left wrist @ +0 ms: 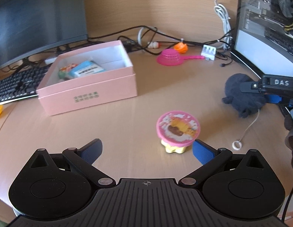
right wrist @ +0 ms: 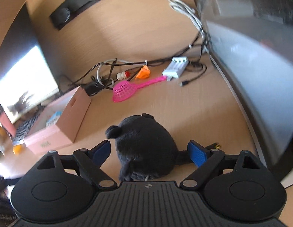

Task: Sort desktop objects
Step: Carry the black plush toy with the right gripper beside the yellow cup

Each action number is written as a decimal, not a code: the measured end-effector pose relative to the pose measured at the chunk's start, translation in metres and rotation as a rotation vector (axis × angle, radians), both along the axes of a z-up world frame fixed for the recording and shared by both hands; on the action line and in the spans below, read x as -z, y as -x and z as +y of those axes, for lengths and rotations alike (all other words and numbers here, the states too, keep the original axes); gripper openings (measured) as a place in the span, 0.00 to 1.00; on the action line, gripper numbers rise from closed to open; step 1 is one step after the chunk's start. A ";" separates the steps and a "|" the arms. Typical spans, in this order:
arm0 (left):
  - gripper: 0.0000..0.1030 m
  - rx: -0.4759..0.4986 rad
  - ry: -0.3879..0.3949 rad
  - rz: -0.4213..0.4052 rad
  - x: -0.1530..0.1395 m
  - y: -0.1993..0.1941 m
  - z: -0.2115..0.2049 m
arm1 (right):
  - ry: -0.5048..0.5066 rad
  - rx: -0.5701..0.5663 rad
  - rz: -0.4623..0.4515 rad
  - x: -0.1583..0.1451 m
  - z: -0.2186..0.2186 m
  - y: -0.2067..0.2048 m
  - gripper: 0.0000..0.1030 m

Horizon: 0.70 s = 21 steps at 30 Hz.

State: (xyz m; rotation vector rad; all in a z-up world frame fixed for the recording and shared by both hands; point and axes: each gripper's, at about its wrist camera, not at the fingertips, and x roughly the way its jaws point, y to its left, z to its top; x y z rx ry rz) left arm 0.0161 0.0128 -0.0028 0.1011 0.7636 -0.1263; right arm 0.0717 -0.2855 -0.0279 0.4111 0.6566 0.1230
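A dark plush toy [right wrist: 144,141] lies on the desk between the fingers of my right gripper [right wrist: 149,151], which stands open; a gap shows beside the left pad [right wrist: 102,151]. In the left wrist view the same plush [left wrist: 239,98] sits at the right with a right-gripper finger [left wrist: 248,87] over it. My left gripper [left wrist: 146,144] is open and holds nothing. A small toy cup with a pink picture lid [left wrist: 178,130] stands just inside its right fingertip. The open pink box [left wrist: 89,94] holds a blue packet and a colourful item.
A pink toy sieve [left wrist: 169,56], an orange piece [left wrist: 181,47] and a white charger [left wrist: 208,52] lie among cables at the back. A keyboard [left wrist: 14,87] and monitor [left wrist: 33,19] stand left, a computer case [left wrist: 269,19] right. The plush's string ends in a ring [left wrist: 237,145].
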 end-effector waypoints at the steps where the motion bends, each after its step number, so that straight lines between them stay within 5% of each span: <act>1: 1.00 -0.009 0.001 0.002 0.000 0.000 0.002 | 0.011 0.002 0.008 0.002 0.001 -0.004 0.81; 3: 1.00 -0.027 0.001 0.005 0.000 0.001 0.006 | 0.055 -0.045 -0.002 0.000 0.007 -0.008 0.66; 6: 1.00 -0.046 0.009 0.009 0.000 0.003 0.012 | 0.201 -0.153 -0.067 -0.019 0.027 -0.003 0.65; 11: 1.00 -0.050 0.020 0.015 0.002 0.003 0.011 | 0.813 -0.360 -0.251 -0.027 0.093 0.022 0.65; 14: 1.00 -0.040 0.023 0.011 0.002 0.005 0.009 | 1.053 -0.468 -0.284 -0.004 0.119 0.032 0.65; 18: 1.00 -0.048 0.024 0.011 0.003 0.006 0.011 | 1.045 -0.507 -0.252 0.007 0.127 0.037 0.67; 21: 1.00 -0.067 0.027 0.019 0.003 0.005 0.014 | 0.896 -0.535 -0.230 -0.004 0.121 0.040 0.72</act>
